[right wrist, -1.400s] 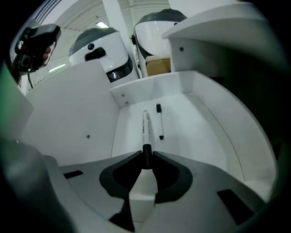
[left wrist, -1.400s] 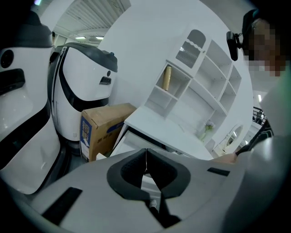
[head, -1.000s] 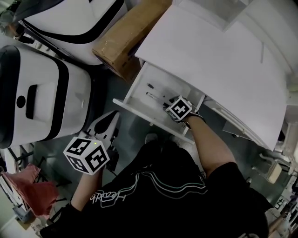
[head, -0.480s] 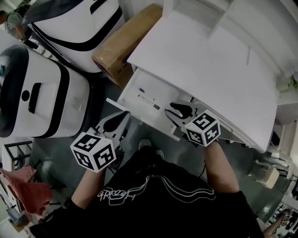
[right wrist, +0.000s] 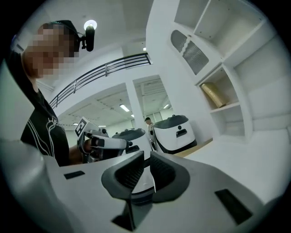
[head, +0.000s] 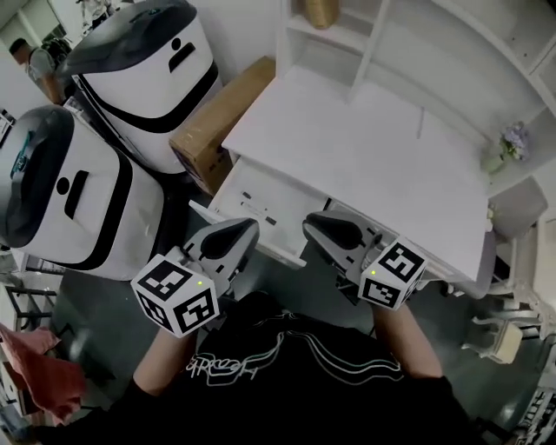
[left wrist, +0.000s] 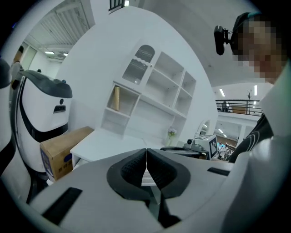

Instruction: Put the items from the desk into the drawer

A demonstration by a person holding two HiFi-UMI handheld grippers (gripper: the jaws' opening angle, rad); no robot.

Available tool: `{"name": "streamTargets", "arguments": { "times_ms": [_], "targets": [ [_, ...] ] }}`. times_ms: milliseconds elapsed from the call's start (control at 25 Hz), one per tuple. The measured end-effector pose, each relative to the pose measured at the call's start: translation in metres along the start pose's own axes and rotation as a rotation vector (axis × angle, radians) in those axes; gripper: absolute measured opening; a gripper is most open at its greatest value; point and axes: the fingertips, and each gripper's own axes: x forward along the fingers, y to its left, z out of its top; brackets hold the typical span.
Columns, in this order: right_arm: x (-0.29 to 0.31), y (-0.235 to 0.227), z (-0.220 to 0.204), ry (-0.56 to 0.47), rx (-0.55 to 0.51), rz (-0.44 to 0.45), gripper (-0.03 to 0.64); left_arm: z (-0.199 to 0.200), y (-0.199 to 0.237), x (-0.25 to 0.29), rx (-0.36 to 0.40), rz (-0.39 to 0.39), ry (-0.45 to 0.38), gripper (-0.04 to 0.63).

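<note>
**Both grippers raised in front of the open drawer, nothing held**

The head view looks down on a white desk (head: 365, 148) with a shelf unit along its far side. A drawer (head: 228, 187) stands pulled out from under the desk's near-left edge. A few small dark items (head: 263, 215) lie on its white floor; they are too small to identify.

The left gripper (head: 243, 233) is held up just near of the drawer front, over the drawer's left part, and points away from the person. In the left gripper view its 2 ribbed pads (left wrist: 136, 166) are pressed together with nothing between them. Its marker cube (head: 176, 294) sits close to the person's black shirt (head: 287, 382).

The right gripper (head: 317, 224) is level with it on the right, well apart from it, at the desk's near edge. Its jaws have just been closing. In the right gripper view they are all but together, with only a thin slit between the pads (right wrist: 132, 170) and nothing in it. Its marker cube (head: 393, 274) faces up.

To the left of the desk stand 2 large white-and-black machines, 1 far (head: 148, 61) and 1 near (head: 61, 200). A cardboard box (head: 217, 117) lies between the far machine and the desk. A gold roll (head: 320, 10) stands on a far shelf, and a small flower sprig (head: 512, 139) sits at the desk's right end. A red cloth (head: 35, 365) lies at the near left.
</note>
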Motion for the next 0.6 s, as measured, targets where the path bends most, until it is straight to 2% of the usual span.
{"name": "streamTargets", "arguments": {
  "times_ms": [160, 360, 600],
  "targets": [
    [-0.018, 0.026, 0.018, -0.025, -0.013, 0.026, 0.066, 0.016, -0.034, -0.008, 0.042, -0.019, -0.048, 0.021],
    [-0.039, 0.047, 0.035, -0.099, 0.024, 0.077, 0.057, 0.024, -0.065, -0.012, 0.063, -0.04, -0.069, 0.021],
    [-0.049, 0.051, 0.037, -0.111, 0.018, 0.061, 0.057, 0.024, -0.077, -0.015, 0.058, -0.051, -0.083, 0.021]
  ]
}}
